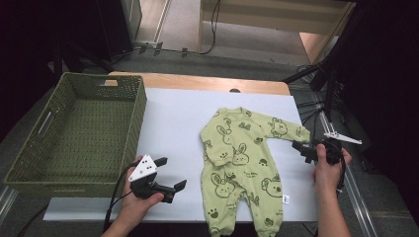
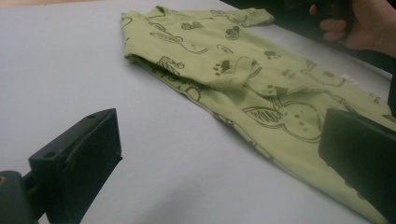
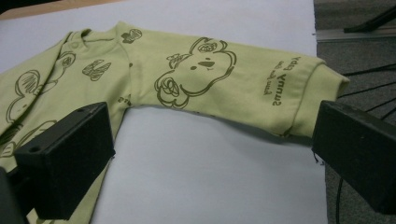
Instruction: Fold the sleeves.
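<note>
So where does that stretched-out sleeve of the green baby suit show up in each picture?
High view: the sleeve is right of centre, reaching toward the right claw.
Left gripper view: top, just right of centre.
Right gripper view: across the upper middle.
Shared landmark: the white mat.

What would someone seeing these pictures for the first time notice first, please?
Most striking is the light green baby romper with dark animal prints, lying flat on the white table cover right of centre, one sleeve folded across its chest. At the left stands an olive woven basket. The open left gripper hovers beside the romper, and the open right gripper sits at the outstretched sleeve's cuff.
</note>
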`<state>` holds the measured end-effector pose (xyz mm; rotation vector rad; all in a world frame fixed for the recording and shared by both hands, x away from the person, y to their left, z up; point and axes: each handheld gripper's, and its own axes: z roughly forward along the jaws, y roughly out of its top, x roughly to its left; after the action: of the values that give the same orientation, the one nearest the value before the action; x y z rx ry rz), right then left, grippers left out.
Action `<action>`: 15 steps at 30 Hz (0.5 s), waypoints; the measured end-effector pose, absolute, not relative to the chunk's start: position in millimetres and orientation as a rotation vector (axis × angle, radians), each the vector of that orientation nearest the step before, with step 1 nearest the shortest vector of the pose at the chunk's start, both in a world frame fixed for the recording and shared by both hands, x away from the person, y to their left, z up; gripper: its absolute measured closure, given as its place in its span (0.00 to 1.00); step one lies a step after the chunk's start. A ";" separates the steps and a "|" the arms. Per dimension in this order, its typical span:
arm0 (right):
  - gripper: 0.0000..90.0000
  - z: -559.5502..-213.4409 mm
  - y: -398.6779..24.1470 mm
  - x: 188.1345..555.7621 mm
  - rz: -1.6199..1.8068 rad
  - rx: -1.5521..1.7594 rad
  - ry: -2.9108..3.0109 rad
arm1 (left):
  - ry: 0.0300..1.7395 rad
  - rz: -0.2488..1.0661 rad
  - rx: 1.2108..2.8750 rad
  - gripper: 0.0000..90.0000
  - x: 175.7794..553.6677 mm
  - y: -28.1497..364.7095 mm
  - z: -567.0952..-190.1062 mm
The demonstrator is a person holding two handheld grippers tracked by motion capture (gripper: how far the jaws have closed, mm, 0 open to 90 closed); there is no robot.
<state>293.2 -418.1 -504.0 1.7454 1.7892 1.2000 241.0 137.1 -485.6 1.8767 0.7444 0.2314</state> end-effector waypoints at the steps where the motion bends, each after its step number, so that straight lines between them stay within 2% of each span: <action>1: 0.00 -503.5 -418.3 294.6 1.197 1.738 1.787 | 0.748 0.232 1.877 0.00 241.2 138.2 -485.3; 4: 0.00 -501.6 -421.5 299.5 1.193 1.743 1.767 | 0.755 0.247 1.872 0.00 239.9 140.4 -483.7; 6: 0.05 -499.4 -423.4 303.4 1.179 1.757 1.747 | 0.757 0.255 1.868 0.00 239.1 140.9 -482.6; 9: 0.07 -496.3 -424.4 309.9 1.165 1.762 1.758 | 0.757 0.260 1.868 0.00 239.0 141.5 -482.1; 11: 0.16 -495.0 -425.8 314.1 1.139 1.786 1.727 | 0.755 0.262 1.870 0.00 238.0 140.8 -482.2; 15: 0.24 -496.8 -426.6 322.7 1.071 1.827 1.711 | 0.750 0.268 1.872 0.00 236.7 140.2 -481.5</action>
<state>322.7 -426.6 -496.8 1.8273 1.7114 1.0712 236.7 140.2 -481.5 1.8724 0.7495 0.2682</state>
